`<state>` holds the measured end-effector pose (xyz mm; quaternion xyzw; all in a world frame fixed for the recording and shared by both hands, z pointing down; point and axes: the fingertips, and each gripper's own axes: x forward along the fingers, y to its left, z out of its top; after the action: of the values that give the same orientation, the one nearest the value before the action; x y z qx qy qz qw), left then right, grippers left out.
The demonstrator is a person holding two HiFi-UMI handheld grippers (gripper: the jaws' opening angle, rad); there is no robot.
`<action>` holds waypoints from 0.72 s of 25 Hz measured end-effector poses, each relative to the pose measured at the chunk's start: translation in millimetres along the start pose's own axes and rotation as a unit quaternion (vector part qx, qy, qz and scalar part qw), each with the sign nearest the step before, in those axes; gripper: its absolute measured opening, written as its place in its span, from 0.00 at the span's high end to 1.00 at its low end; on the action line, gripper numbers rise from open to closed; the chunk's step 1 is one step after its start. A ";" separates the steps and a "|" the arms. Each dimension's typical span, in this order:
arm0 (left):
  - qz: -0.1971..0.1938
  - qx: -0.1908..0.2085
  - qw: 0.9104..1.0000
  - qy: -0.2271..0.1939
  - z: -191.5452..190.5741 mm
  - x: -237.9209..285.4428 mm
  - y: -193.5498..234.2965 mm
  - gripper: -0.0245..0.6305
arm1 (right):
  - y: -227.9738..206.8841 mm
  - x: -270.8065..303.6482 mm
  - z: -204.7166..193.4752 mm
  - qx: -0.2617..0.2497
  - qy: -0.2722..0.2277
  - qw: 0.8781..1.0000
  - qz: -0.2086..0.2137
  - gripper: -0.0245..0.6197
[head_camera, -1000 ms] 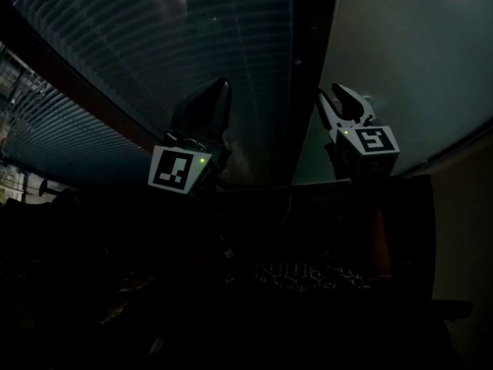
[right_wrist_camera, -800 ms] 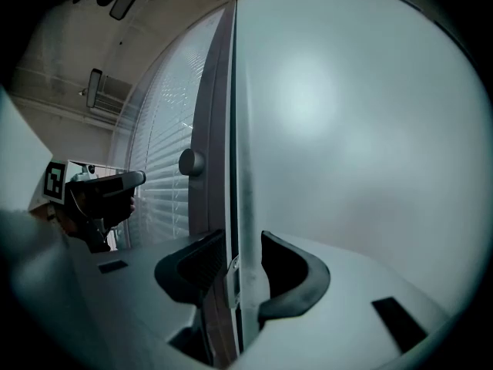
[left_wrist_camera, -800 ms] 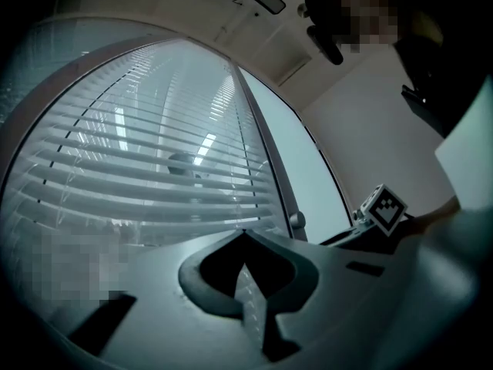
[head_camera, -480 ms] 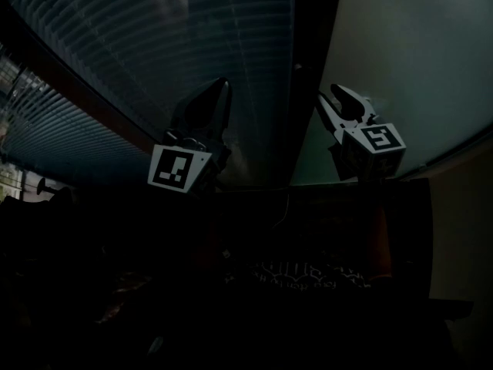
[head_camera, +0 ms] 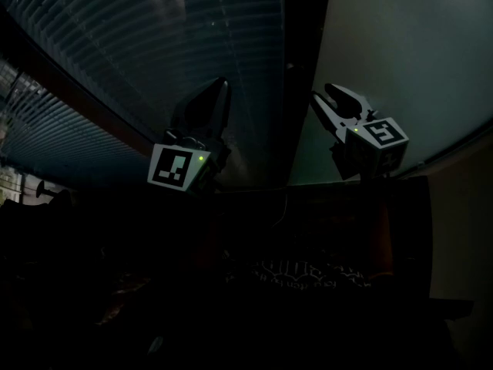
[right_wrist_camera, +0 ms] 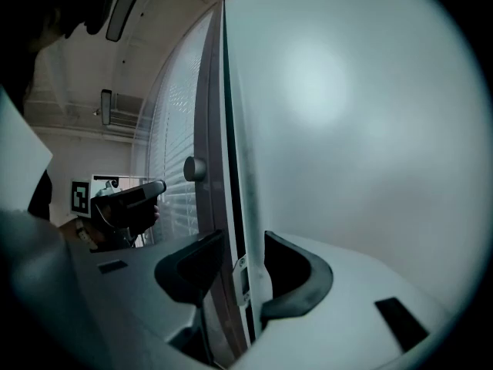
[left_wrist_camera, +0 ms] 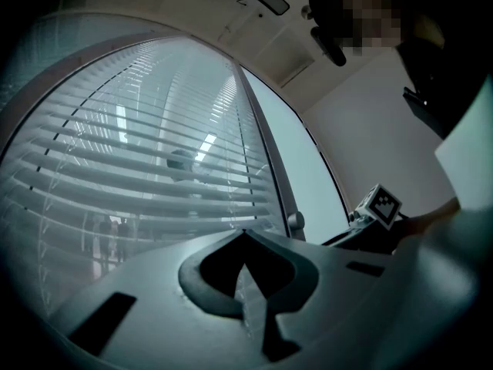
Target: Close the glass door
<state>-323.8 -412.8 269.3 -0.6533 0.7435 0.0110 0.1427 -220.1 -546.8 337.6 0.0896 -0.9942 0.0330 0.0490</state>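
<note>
The glass door's dark upright frame (head_camera: 303,68) runs between a pane backed by slatted blinds (head_camera: 154,45) and a frosted pane (head_camera: 400,52). In the right gripper view the frame (right_wrist_camera: 209,129) carries a round knob (right_wrist_camera: 194,168). My right gripper (head_camera: 327,100) (right_wrist_camera: 245,245) is open, its jaws standing on either side of the frosted pane's edge, beside the frame. My left gripper (head_camera: 209,102) (left_wrist_camera: 245,237) is shut with nothing in it, pointing at the blinds pane left of the frame (left_wrist_camera: 266,160). The same knob (left_wrist_camera: 295,222) shows in the left gripper view.
A dark low ledge or cabinet (head_camera: 308,230) lies below both grippers, too dim to make out. Ceiling light fittings (right_wrist_camera: 123,6) hang overhead. Each gripper shows in the other's view: the right gripper (left_wrist_camera: 381,206) and the left gripper (right_wrist_camera: 127,199).
My right gripper has edged up and left toward the frame and turned a little. The left gripper has stayed almost where it was.
</note>
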 end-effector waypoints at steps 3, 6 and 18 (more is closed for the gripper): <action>-0.002 -0.003 1.000 0.000 -5.0 2.5 -1.3 0.96 | 1.7 1.2 -6.7 -0.024 0.020 0.999 0.009 0.73; -0.005 -0.008 1.000 -0.003 -7.8 3.6 -1.9 0.96 | 4.3 -2.7 -9.5 -0.085 0.039 0.996 -0.008 0.84; 0.003 -0.003 1.000 -0.006 -7.0 0.8 -1.4 0.96 | -10.2 -24.0 32.3 -0.078 -0.059 0.992 -0.083 0.96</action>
<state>-323.9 -415.2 276.1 -0.6512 0.7447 0.0181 0.1453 -197.7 -555.0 303.6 0.1697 -0.9840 -0.0542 0.0000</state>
